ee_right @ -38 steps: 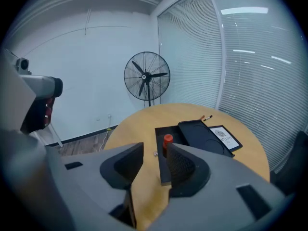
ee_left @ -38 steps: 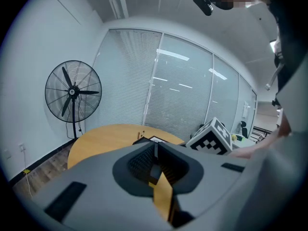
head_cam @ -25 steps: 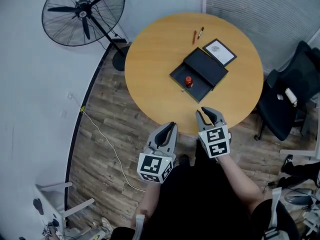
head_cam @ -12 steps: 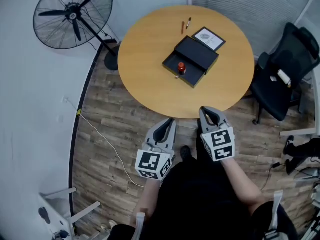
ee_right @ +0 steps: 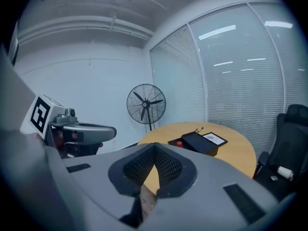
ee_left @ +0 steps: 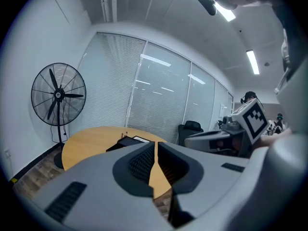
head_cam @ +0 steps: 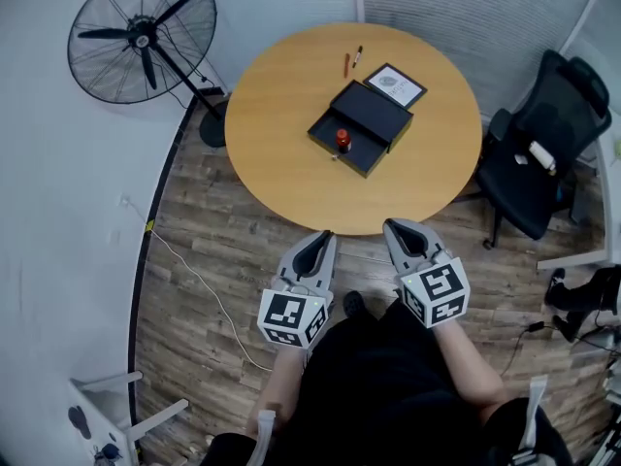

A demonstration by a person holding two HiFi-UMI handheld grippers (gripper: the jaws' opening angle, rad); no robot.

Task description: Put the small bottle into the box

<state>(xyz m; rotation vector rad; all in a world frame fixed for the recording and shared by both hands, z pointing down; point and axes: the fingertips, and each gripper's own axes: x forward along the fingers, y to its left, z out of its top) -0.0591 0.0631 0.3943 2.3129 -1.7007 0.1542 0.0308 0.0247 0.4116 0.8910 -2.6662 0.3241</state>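
Grey jaws of the left gripper point(ee_left: 155, 147) stand pressed together, their ribbed black pads meeting at the tips with nothing between them. The right gripper point(ee_right: 154, 151) is the same: pads closed tip to tip, and it carries nothing. From the head view both grippers are held side by side in front of the person's dark clothing, marker cubes towards the body and tips pointing at the table. They sit by its near edge and are well apart from everything on it.

The round wooden table point(head_cam: 281, 153) carries the black box point(head_cam: 363, 160) a little past its middle. The small bottle point(head_cam: 343, 141), dark with a red cap, stands upright inside the open part of the box, near its left end. A flat black lid point(head_cam: 375, 113) lies over the far side of the box. Just beyond it rests a white card with a dark border point(head_cam: 395, 83), and to the left of the card two pens point(head_cam: 347, 64) lie close together, near the table's far edge.

A black pedestal fan point(head_cam: 143, 37) stands on the wood-plank floor point(head_cam: 209, 231) to the left of the table, beside the white wall. A thin cable point(head_cam: 194, 272) trails across the floor on that side. A black office chair point(head_cam: 543, 124) stands to the right of the table, with a small white object on its seat. Closed blinds cover the glazed wall behind the table.
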